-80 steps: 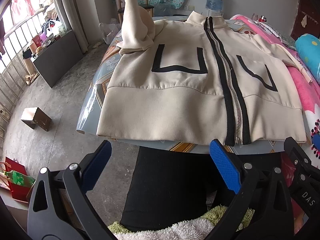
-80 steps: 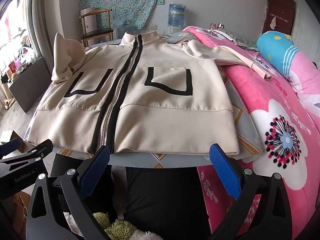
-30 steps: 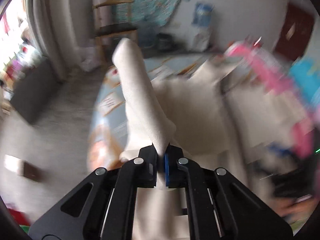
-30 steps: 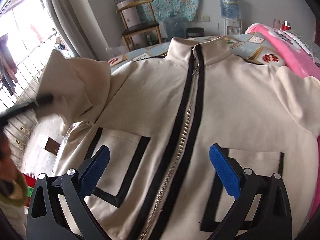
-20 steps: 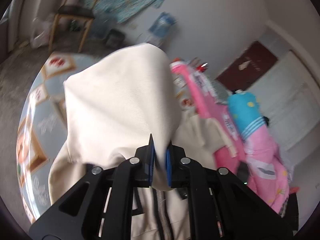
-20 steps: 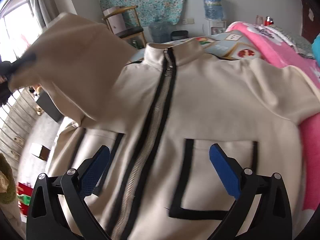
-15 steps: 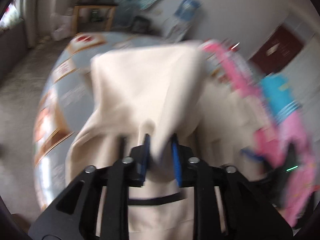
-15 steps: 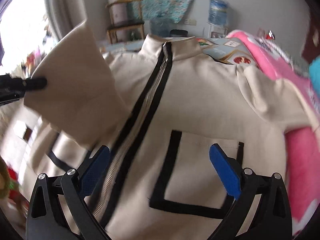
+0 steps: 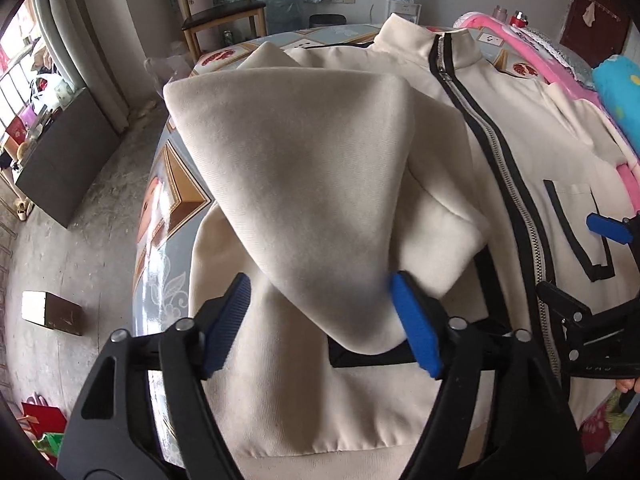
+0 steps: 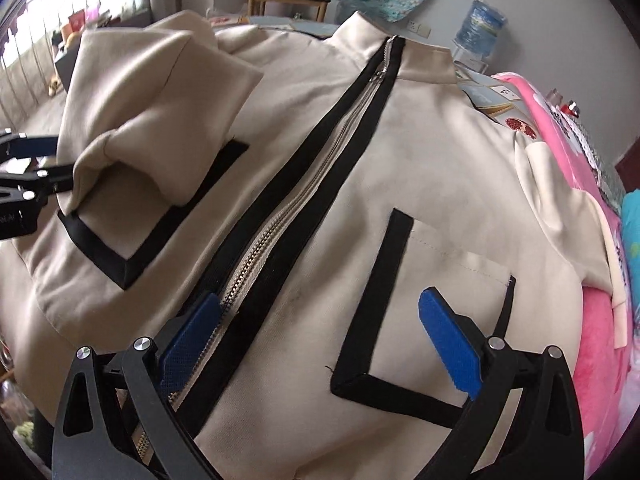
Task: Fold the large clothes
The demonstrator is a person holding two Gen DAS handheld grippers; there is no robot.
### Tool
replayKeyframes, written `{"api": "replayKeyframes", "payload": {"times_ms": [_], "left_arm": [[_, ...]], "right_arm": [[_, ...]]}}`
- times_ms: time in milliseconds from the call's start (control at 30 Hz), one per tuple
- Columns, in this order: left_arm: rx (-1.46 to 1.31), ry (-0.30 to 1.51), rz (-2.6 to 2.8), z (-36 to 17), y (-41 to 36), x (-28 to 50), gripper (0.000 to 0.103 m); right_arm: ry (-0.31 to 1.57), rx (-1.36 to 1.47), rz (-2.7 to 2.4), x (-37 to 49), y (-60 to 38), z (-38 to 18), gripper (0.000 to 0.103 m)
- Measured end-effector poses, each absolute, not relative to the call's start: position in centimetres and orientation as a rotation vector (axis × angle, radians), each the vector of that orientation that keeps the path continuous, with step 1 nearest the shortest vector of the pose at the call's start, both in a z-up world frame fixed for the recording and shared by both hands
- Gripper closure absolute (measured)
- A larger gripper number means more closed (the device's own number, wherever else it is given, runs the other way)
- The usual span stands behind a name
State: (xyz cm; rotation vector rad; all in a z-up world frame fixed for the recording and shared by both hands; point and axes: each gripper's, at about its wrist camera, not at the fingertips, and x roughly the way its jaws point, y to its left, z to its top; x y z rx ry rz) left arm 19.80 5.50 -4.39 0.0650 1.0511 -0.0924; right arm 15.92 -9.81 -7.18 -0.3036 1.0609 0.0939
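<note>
Jacket (image 9: 400, 412), cream with black trim, is seen spread face up on a table (image 9: 176, 200) covered in a patterned cloth, its black-edged zipper (image 10: 280, 216) closed up to the collar at 12 o'clock. One sleeve (image 9: 320, 184) has been laid across the chest, its cuff end draped between the blue pads of the left gripper (image 9: 320, 316) at 6 o'clock in the left wrist view. The jaws of that gripper are opening, and the cloth lies loose between them rather than pinched. In the right wrist view the folded sleeve (image 10: 152, 120) is shown at 10 o'clock, covering part of a black-outlined pocket (image 10: 132, 240). The right gripper (image 10: 320, 344) is held low over the lower front of the jacket, its jaws spread wide, with nothing gripped; the zipper runs past its pad at 8 o'clock and a second pocket (image 10: 440, 300) lies under its pad at 4 o'clock. The other sleeve (image 10: 560, 216) is left stretched toward a pink floral blanket (image 10: 600, 360) at 3 o'clock. A wooden chair (image 9: 220, 12) and a water bottle (image 10: 480, 28) are visible by the far wall.
</note>
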Motion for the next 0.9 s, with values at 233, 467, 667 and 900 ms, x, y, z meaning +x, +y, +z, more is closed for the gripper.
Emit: {"api": "replayKeyframes", "payload": {"times_ms": [233, 467, 667, 900], "left_arm": [[0.044, 1.058, -0.096, -4.0, 5.4, 22.2, 0.029], [0.036, 1.064, -0.099, -4.2, 5.5, 22.3, 0.028], [0.034, 1.072, -0.1, -4.3, 5.5, 22.4, 0.028], [0.035, 1.073, -0.109, -4.4, 5.6, 22.4, 0.028]], "right_arm": [[1.08, -0.286, 0.091, 16.3, -10.1, -7.2, 0.006], [1.11, -0.3, 0.077, 16.7, -9.9, -7.2, 0.006], [1.095, -0.345, 0.058, 16.4, -9.3, -7.1, 0.006], [1.073, -0.42, 0.041, 16.0, -8.3, -6.9, 0.006]]}}
